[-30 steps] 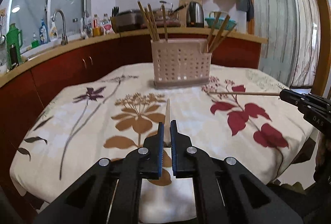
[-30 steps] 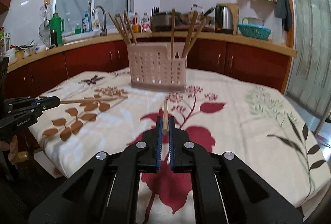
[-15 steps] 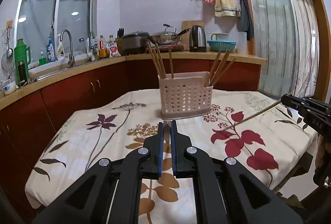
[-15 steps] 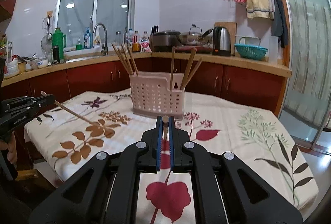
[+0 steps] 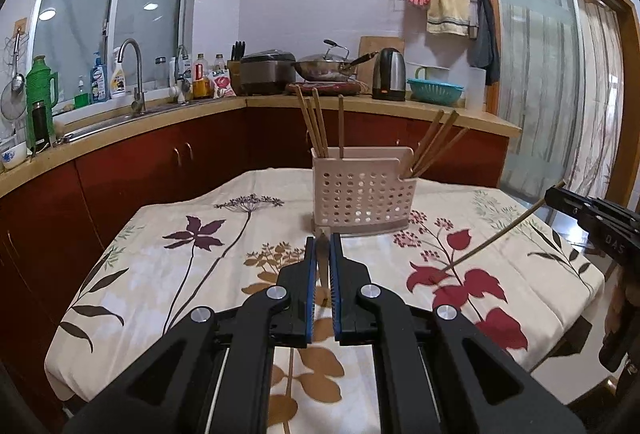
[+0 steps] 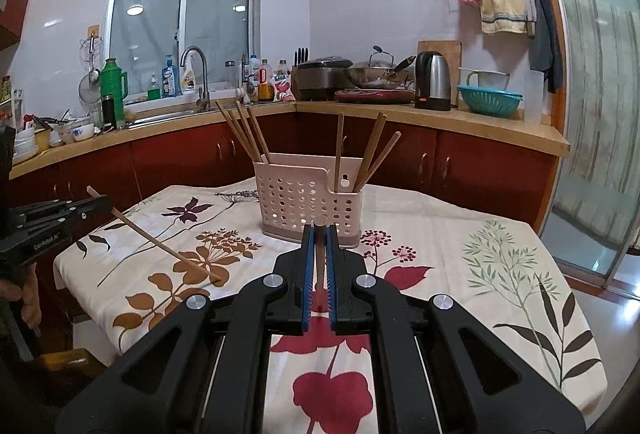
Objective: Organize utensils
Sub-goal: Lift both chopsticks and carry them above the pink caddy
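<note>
Both grippers have risen since a second ago: each chopstick lay low along the flowered cloth then, and now each slants down from its gripper with the far tip near the cloth; whether either tip touches it I cannot tell.

The left gripper (image 5: 322,258) is pressed together on a thin light-wood chopstick (image 5: 321,266), seen end-on between its blue pads. From the right wrist view the same stick (image 6: 160,242) runs from the black fingers at the left edge down to a brown leaf print. The right gripper (image 6: 319,254) is likewise clamped on a second light-wood chopstick (image 6: 320,266); in the left wrist view this one (image 5: 496,240) slopes from the black fingers at the right edge down to a red flower print.

Ahead of both stands the pale pink perforated plastic utensil holder (image 5: 362,191) on the cloth-covered table (image 5: 192,274) — upright, with two compartments. Brown wooden chopsticks (image 5: 316,125) lean in the left compartment, and another bunch (image 5: 436,139) fans out of the lower right one.

Behind runs a red-fronted kitchen counter (image 5: 160,153) with a steel tap (image 5: 134,73), a green flask (image 5: 40,93), a wok (image 5: 326,67) and a steel kettle (image 5: 390,73). A person's fingers (image 6: 30,306) show below the left gripper's handle.
</note>
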The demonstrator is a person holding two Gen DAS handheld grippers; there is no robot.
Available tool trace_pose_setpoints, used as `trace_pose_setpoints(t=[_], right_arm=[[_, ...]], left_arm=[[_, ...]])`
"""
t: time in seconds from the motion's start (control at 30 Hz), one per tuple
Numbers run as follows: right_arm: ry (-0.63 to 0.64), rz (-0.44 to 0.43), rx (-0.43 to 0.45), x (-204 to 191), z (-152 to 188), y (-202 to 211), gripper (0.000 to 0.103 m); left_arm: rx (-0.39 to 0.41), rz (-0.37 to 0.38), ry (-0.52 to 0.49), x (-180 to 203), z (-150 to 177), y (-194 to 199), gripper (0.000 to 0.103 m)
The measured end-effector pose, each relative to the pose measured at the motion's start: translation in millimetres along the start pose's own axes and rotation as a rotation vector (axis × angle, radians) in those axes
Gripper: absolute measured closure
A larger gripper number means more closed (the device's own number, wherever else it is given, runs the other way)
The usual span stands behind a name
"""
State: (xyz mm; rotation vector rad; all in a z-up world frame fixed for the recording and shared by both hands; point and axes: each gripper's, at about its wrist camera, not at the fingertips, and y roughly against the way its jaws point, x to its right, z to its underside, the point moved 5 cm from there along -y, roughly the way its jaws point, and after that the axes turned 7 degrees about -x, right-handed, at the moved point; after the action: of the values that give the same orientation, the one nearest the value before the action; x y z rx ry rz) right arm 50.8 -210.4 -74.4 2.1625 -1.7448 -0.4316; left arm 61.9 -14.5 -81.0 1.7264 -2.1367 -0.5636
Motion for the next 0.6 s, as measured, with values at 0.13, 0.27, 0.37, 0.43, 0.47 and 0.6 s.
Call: trace_pose_setpoints(t=[0.13,0.27,0.37,0.43,0.47,0.6], right_arm=[[0.002,-0.004,0.010,1,-11,-8,0.097],[0.005,-0.007,0.020,1,-22,-17,0.097],[-0.005,-0.013,0.031,2,-29,-22,0.097],[-0.010,-0.015,0.036,4,-33,-26,0.097],[-0.011,-0.015,0.037,5,-34,-27,0.097],[-0.015,-0.014,0.040,7,-36,-31,0.097]], left_arm=[[0.013,-0.004,0.011,-4,-10,-7,0.096],[0.025,-0.008,0.008,-4,-21,-15,0.096],[0.033,-0.011,0.005,-5,-29,-22,0.096],[0.038,-0.009,0.002,-4,-34,-26,0.096],[0.039,-0.010,0.000,-5,-35,-28,0.096],[0.046,-0.006,-0.004,-3,-41,-33,0.096]])
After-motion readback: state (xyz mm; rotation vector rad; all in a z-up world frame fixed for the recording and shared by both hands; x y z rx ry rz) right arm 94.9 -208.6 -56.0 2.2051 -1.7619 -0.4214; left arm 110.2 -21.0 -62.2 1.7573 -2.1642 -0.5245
